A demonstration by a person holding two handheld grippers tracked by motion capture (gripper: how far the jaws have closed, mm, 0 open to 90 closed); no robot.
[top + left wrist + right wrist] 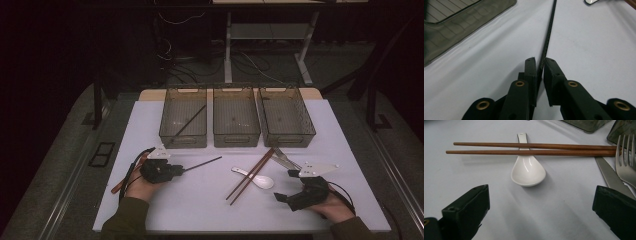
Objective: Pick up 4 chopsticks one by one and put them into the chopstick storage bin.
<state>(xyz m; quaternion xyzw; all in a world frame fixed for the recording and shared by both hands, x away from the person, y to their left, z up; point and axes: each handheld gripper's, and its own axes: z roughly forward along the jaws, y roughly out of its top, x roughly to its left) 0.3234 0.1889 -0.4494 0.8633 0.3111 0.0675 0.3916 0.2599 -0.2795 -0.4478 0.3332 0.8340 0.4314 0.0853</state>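
Clenching a thin dark chopstick (pixel 547 42) on bare white desk (pixel 200 200), left tool (pixel 539 61), right tool (pixel 541 195) released, white ceramic spoon (pixel 527 171) and brown wooden chopsticks (pixel 534 148) ahead, three clear bins (pixel 236 117) lining the far edge.

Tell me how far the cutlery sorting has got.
Done: one dark chopstick lies in the left bin. In hand: the left gripper is shut on a second dark chopstick that lies low over the table. Left: the brown chopsticks, white spoon, fork and knife lie on the table in front of the open right gripper; the middle bin and right bin look empty.
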